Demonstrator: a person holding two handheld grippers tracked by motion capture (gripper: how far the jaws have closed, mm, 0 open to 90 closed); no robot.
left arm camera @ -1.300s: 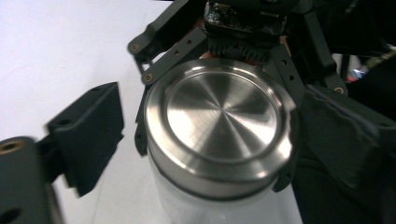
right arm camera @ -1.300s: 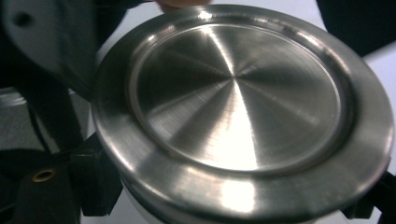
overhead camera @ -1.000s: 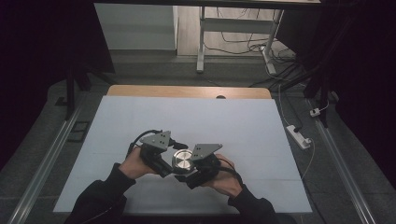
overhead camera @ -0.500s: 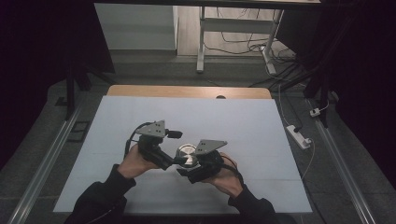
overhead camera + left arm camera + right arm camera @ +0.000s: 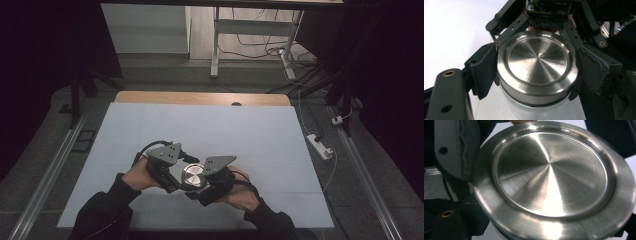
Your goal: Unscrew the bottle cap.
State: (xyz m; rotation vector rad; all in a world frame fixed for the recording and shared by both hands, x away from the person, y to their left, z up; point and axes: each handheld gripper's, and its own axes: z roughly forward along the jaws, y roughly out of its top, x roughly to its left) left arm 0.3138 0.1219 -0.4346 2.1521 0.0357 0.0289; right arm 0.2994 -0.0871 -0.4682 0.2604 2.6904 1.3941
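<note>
The jar [image 5: 193, 176], capped by a steel lid [image 5: 537, 66], is clamped between the left gripper [image 5: 176, 176], whose jaws have just been closing, and the closed right gripper [image 5: 202, 186].

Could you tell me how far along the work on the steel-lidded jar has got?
Done: both grippers have met at the jar. In hand: the left hand-held gripper, its jaws just closed again, clamps the steel lid; the right hand-held gripper grips lower down. Left: the lid is still seated on the jar, not yet off.
</note>
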